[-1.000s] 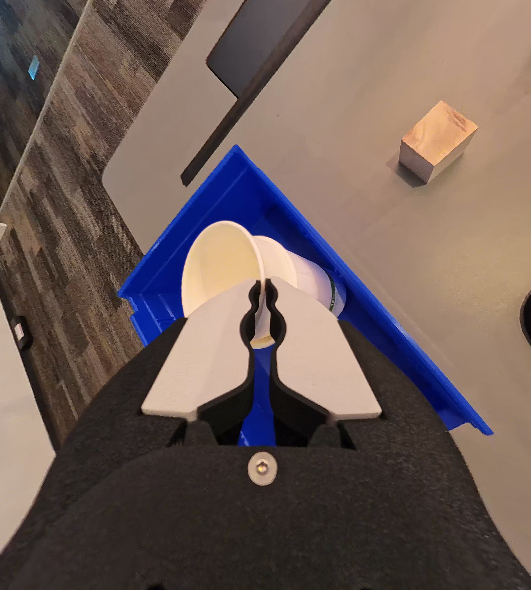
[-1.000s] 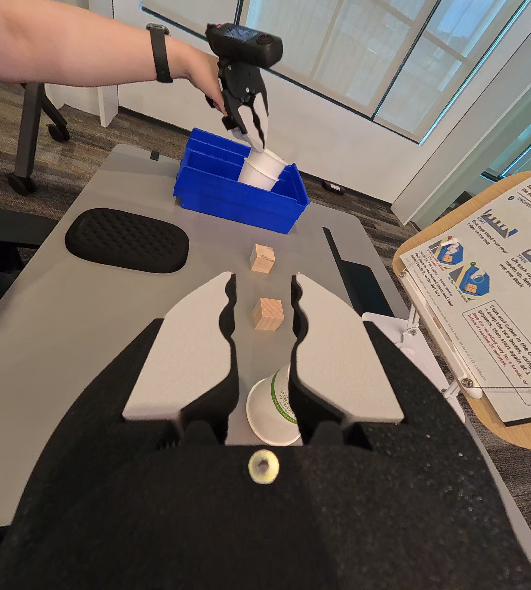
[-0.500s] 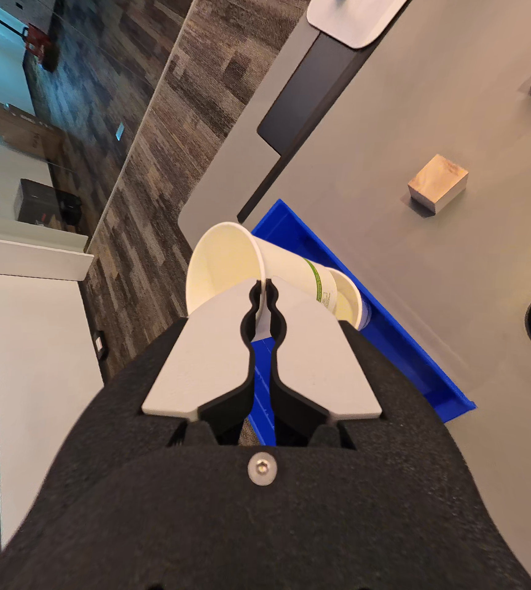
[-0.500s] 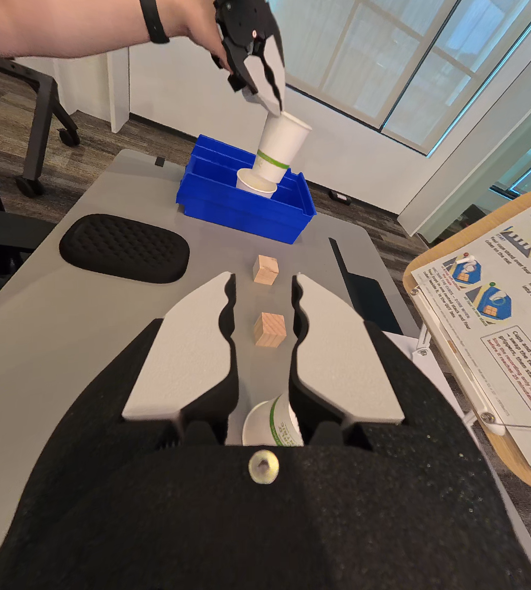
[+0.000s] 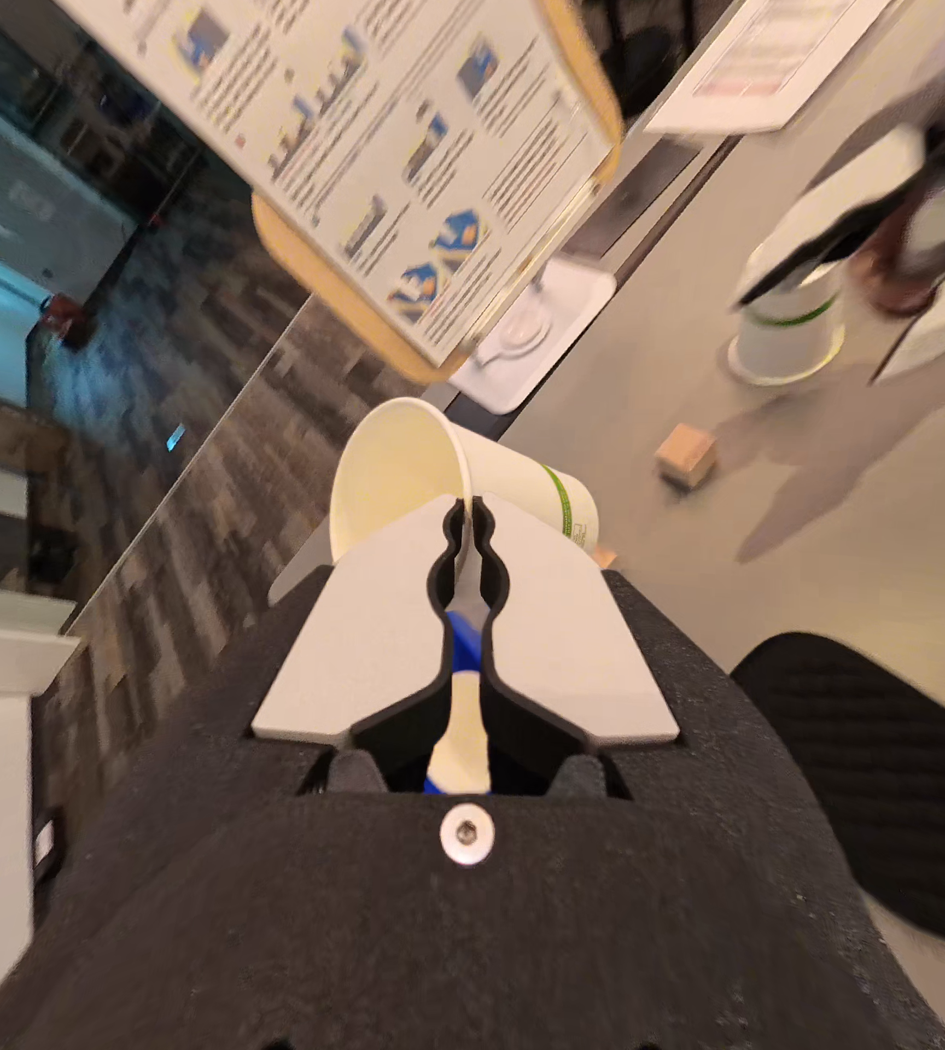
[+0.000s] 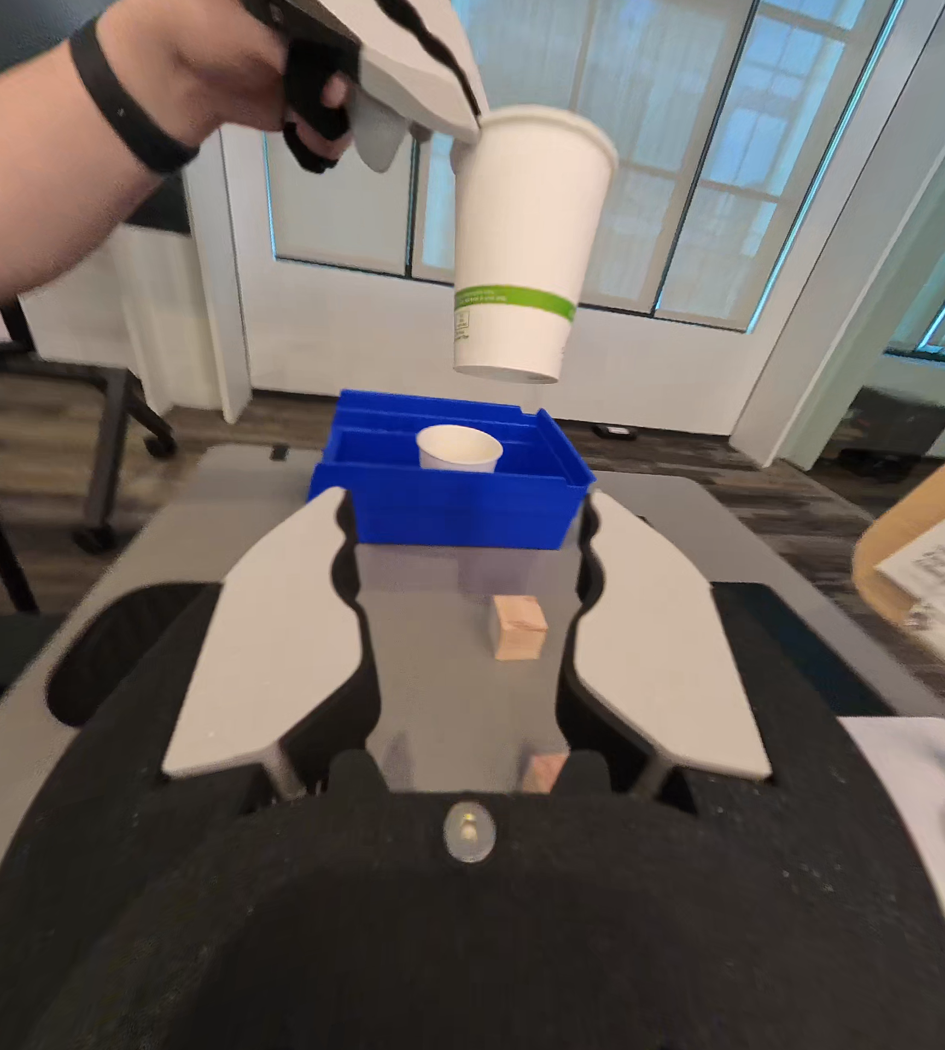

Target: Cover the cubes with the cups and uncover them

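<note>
Item: paper cup (image 6: 521, 244), white with a green band, pinched by its rim wall in the closed left claw (image 5: 467, 503); it is carried upright, high above the blue bin (image 6: 459, 511).

Item: right claw (image 6: 467, 574), spread wide, nothing held.

Item: wooden cube (image 6: 518, 630), on the worktop (image 6: 430, 653) just in front of the bin, seen between the right claw's fingers.

Handling, as judged: the cup should be inverted fully before descent, centred over the cube and lowered level so the rim clears it.

Item: second cup (image 6: 459, 449), upright inside the bin.
</note>
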A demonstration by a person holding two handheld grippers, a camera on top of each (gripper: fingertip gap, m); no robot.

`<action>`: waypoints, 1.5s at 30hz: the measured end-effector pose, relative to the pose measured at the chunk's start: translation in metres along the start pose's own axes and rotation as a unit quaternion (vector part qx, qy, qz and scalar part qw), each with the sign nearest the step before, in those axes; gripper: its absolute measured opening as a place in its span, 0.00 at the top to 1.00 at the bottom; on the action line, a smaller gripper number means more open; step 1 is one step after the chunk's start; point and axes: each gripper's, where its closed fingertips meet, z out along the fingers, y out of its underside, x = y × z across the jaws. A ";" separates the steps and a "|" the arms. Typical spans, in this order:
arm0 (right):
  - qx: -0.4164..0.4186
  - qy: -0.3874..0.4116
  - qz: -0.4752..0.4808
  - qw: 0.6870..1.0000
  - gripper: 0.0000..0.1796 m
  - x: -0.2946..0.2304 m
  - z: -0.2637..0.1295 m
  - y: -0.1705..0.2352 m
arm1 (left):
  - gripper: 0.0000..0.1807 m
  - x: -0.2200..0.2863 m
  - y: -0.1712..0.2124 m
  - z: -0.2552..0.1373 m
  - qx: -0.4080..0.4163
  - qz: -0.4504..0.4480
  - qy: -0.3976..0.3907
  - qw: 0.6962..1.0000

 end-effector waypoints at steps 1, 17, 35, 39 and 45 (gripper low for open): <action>0.006 -0.007 0.027 1.000 0.53 -0.003 0.006 0.002 | 0.99 0.009 -0.012 0.001 0.016 0.001 0.013 1.000; 0.280 0.042 0.120 0.951 0.49 0.005 -0.013 -0.052 | 0.99 0.097 -0.105 0.014 0.155 0.021 0.114 0.981; 0.294 0.021 0.093 0.951 0.58 -0.001 -0.025 -0.063 | 0.99 0.113 -0.110 0.006 0.194 0.005 0.146 0.970; 0.286 0.022 0.085 0.954 0.58 0.000 -0.026 -0.061 | 0.98 0.112 -0.107 0.007 0.188 0.012 0.131 0.973; 0.289 0.013 0.085 0.953 0.58 0.000 -0.029 -0.063 | 0.86 0.099 -0.107 -0.002 0.194 -0.005 0.097 0.976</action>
